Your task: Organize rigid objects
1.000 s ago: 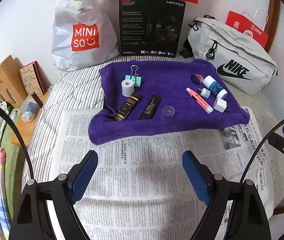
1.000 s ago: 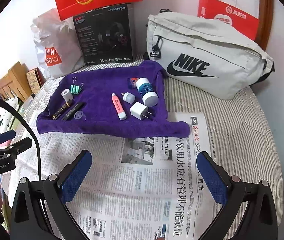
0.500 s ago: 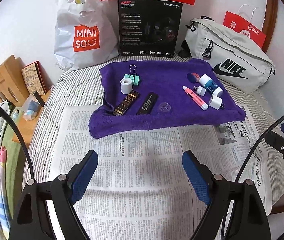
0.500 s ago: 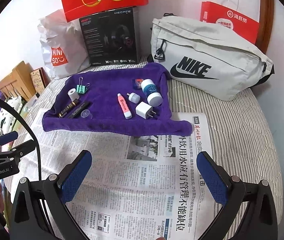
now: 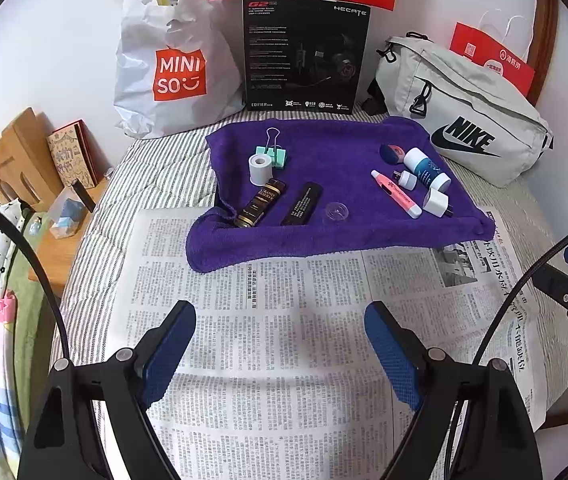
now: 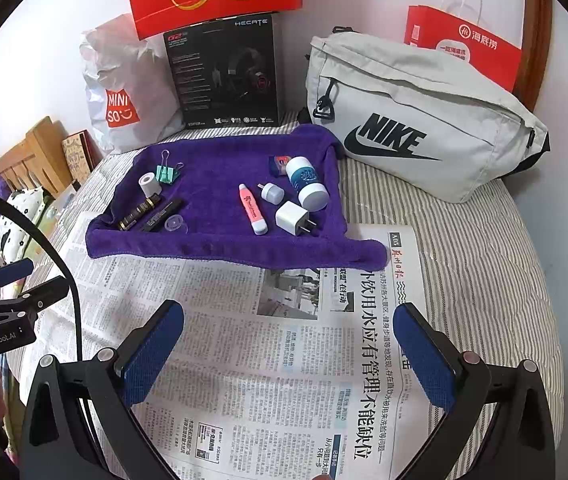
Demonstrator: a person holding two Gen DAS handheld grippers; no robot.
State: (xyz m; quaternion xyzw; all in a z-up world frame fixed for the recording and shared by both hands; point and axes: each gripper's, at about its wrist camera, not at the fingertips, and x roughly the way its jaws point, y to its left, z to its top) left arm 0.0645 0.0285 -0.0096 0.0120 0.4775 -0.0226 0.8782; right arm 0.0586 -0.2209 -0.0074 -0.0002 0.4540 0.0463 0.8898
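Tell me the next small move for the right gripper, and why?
Probably ease the right gripper forward toward the white charger plug. Both grippers hang open and empty over the newspaper, short of the purple towel where all the small items lie. The plug sits nearest that gripper, at the towel's front edge, apart from the pink pen.

Near zone: bare newspaper (image 5: 284,344) under both hand-held grippers, nothing standing on it.
Left hand-held gripper (image 5: 280,344): jaws wide apart, empty, above the paper.
Right hand-held gripper (image 6: 288,344): jaws wide apart, empty, above the paper.
Ahead: purple towel (image 5: 344,148) on the bed, its near edge overlapping the paper.
Towel left cluster: white roll (image 5: 261,169), binder clip (image 5: 275,155), two dark tubes (image 5: 261,204), close together.
Towel middle: open cloth between the clusters.
Towel right cluster: pink pen (image 6: 253,209), charger (image 6: 293,218), bottle (image 6: 307,182), tightly packed.
Back: black box (image 5: 304,52), white bag (image 5: 172,64), grey pouch (image 6: 424,120) wall off the rear.
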